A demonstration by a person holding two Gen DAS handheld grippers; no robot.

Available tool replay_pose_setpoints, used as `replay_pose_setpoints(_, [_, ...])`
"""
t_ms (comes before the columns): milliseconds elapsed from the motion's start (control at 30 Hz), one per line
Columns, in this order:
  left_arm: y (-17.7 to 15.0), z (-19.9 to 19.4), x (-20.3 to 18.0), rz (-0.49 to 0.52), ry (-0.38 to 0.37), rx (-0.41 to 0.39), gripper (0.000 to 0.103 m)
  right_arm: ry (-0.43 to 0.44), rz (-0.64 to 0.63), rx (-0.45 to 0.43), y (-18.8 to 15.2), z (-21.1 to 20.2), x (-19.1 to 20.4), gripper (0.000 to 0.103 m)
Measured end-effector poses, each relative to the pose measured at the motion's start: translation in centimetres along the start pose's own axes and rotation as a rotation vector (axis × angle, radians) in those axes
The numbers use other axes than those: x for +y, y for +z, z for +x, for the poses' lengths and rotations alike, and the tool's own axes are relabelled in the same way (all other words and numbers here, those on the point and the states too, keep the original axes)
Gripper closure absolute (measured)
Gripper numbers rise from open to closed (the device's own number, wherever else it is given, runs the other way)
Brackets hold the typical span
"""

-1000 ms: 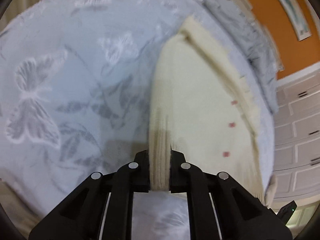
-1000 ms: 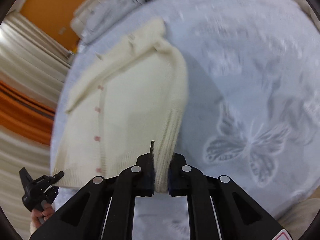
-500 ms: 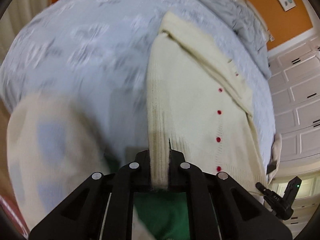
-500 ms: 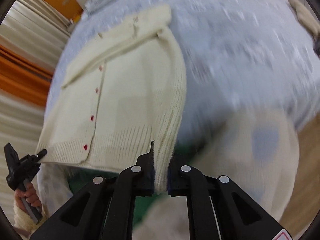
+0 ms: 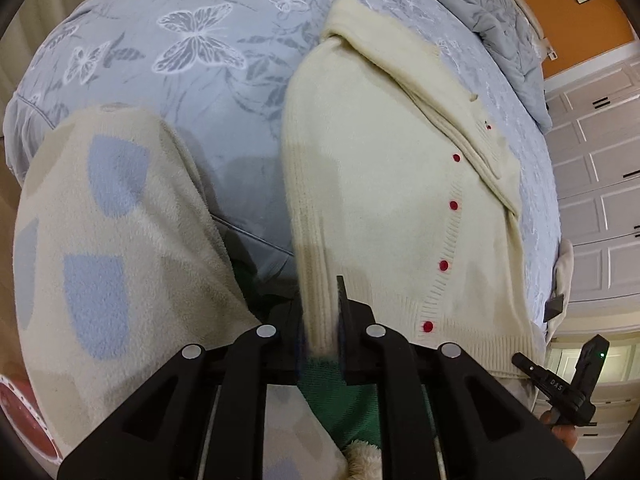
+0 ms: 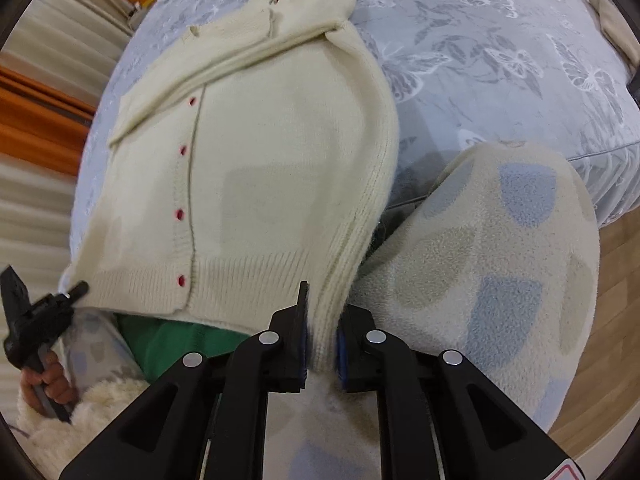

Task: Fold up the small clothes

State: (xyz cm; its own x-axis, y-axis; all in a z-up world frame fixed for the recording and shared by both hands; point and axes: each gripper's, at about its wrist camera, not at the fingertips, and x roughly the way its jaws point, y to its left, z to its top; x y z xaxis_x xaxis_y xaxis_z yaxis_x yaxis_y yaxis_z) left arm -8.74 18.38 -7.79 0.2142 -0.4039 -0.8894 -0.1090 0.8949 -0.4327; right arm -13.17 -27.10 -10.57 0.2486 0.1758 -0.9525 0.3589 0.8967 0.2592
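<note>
A cream knit cardigan (image 5: 384,184) with red buttons lies on a pale blue butterfly-print bed cover (image 5: 200,52), its ribbed hem pulled over the bed's near edge. My left gripper (image 5: 322,332) is shut on the hem's left corner. My right gripper (image 6: 322,344) is shut on the hem's right corner of the same cardigan (image 6: 280,168). A sleeve is folded across the chest near the collar. Each gripper shows in the other's view, at the lower right (image 5: 560,384) and lower left (image 6: 32,320).
The person's legs in cream and blue fleece trousers (image 5: 100,240) press against the bed edge, also in the right wrist view (image 6: 500,272). A grey quilt (image 5: 504,40) lies at the bed's far end. White cupboard doors (image 5: 592,200) stand beyond; wood floor (image 6: 616,320) lies at right.
Both grippers have pulled the cardigan's hem back toward the near bed edge and over it. The cardigan slid along with them. The person's legs have come into view.
</note>
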Motion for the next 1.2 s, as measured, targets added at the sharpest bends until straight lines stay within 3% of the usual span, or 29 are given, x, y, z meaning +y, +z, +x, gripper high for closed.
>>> replay_pose_setpoints(500, [0.4,1.5,-0.4,-0.005,0.006,0.048,0.091,-0.03,-0.012,0.016,0.8,0.9,0.9,0.095])
replay_pose_setpoints(633, [0.4,0.4,0.0,-0.04,-0.05,-0.002,0.094,-0.004,-0.007,0.001,0.9,0.4,0.7,0.095])
replay_pose_setpoints(833, [1.3,-3.3,-0.2,-0.101,-0.138,-0.104,0.094,0.14,0.103,-0.121,2.2,-3.4,-0.8,0.095])
replay_pose_setpoints(1033, [6.4,-7.6,-3.6,-0.055,-0.225,-0.256,0.094,0.314,0.191,-0.307,7.2,-9.2,-1.8,0.095])
replay_pose_setpoints(1200, [14.0,-7.6,-9.1,0.087,-0.208,-0.363,0.094,0.406,0.19,-0.412,14.3,-10.6,-1.1,0.095])
